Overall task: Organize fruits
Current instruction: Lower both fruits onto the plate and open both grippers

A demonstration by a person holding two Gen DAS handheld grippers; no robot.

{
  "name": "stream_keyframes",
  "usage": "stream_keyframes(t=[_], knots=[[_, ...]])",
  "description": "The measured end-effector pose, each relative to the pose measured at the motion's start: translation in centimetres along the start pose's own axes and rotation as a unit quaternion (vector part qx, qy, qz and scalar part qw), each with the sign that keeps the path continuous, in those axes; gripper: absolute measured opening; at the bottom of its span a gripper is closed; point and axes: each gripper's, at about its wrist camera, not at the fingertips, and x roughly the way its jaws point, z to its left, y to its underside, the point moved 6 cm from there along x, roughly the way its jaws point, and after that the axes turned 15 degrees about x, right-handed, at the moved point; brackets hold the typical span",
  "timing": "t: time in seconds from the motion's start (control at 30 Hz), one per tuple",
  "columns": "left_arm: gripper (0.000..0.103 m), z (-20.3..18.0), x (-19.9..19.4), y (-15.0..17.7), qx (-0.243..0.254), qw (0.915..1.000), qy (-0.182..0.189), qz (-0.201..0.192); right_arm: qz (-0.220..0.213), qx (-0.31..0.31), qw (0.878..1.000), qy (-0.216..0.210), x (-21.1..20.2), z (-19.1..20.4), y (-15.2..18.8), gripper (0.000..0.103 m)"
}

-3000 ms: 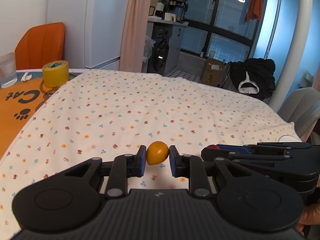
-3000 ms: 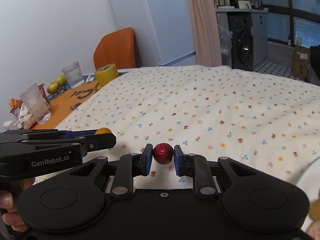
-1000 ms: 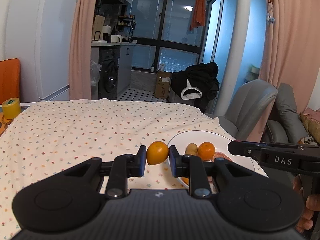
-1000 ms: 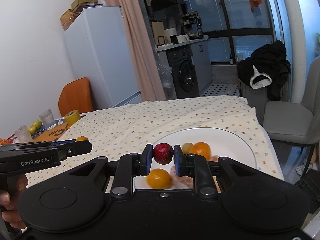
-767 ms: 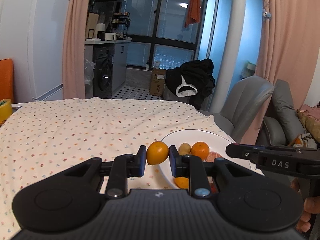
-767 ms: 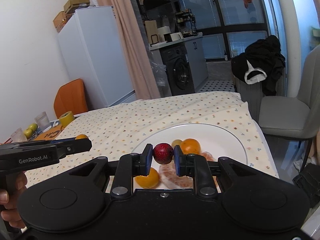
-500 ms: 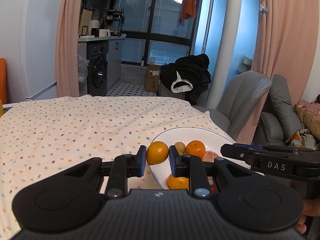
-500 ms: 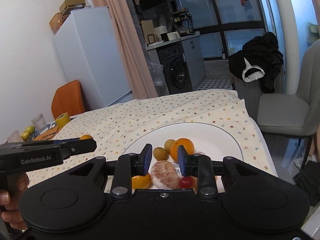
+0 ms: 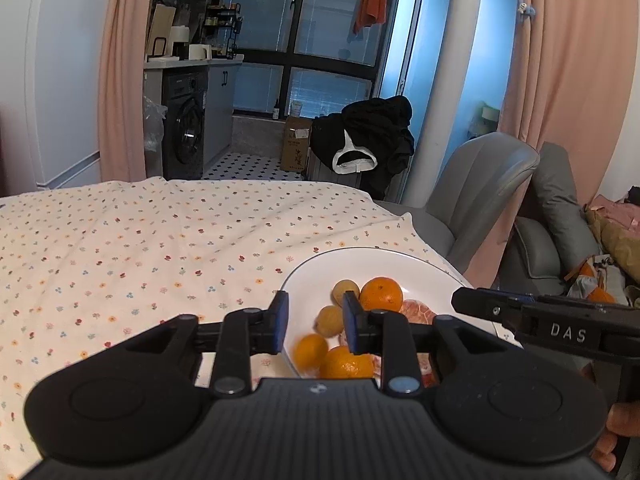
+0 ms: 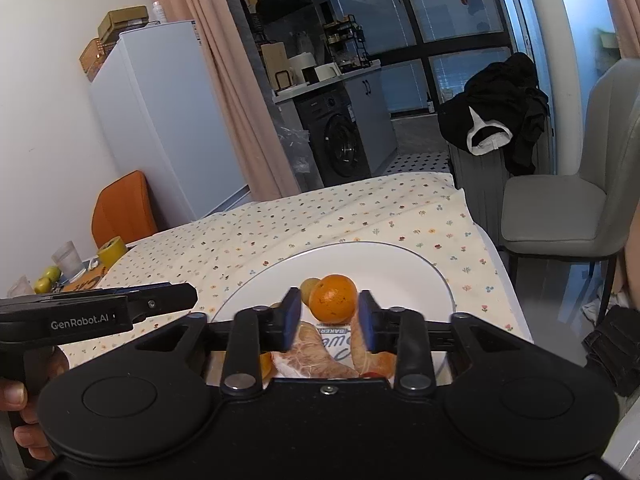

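Both fruits have left the jaws since a second ago: each hand-held gripper now gapes empty over the white plate (image 9: 384,258).

Seen from the left wrist, the left hand-held gripper (image 9: 313,322) has its blue pads spread apart, with nothing between them. Below it, on the near part of the plate, lie two small oranges (image 9: 345,362), and farther in two yellowish round fruits (image 9: 329,320), a larger orange (image 9: 381,293) and peeled citrus segments (image 9: 416,311). The right hand-held gripper (image 10: 329,320) is likewise spread wide, framing the larger orange without touching it. The plate sits near the right edge of the tabletop, on a flower-print tablecloth (image 9: 140,240). A grey chair (image 10: 560,216) stands beyond.
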Motion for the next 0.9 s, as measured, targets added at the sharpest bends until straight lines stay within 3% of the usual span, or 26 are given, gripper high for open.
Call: stream_keyframes(t=[0.37, 0.8, 0.9], knots=[[0.031, 0.9, -1.3, 0.2, -0.007, 0.9999, -0.008, 0.002, 0.004, -0.005, 1.0, -0.006, -0.2, 0.9, 0.3, 0.039], [0.055, 2.1, -3.5, 0.6, -0.017, 0.9997, -0.016, -0.006, 0.008, -0.021, 1.0, -0.01, -0.9, 2.9, 0.5, 0.05], [0.062, 2.4, -4.2, 0.6, -0.017, 0.9996, -0.018, -0.009, 0.009, -0.02, 1.0, -0.01, -1.1, 3.2, 0.7, 0.058]])
